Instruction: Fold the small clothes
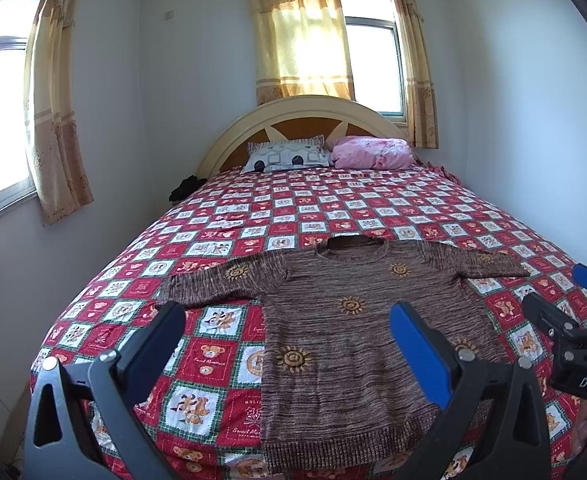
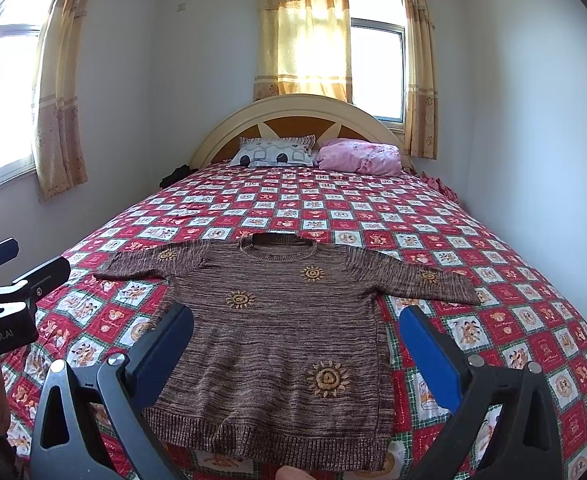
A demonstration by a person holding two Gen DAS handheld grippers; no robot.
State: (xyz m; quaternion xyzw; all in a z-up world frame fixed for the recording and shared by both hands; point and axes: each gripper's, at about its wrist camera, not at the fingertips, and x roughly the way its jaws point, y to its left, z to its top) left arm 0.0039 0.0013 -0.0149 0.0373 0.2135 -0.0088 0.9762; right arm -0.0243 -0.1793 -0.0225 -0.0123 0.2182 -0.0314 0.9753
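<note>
Brown marled knit sweater with yellow sun motifs [image 1: 345, 320], lying flat on red-checked teddy-bear bedspread [image 1: 221, 356], hem nearest, neckline toward headboard, sleeves spread sideways. Hovering released over hem: left hand-held gripper [image 1: 289, 344], right hand-held gripper [image 2: 297, 344], each nearer own sleeve, grasping nothing.

Both grippers, left [image 1: 289, 328] and right [image 2: 297, 330], have dark grey frames, silver screws and blue pads; white lettering marks their bodies.
</note>
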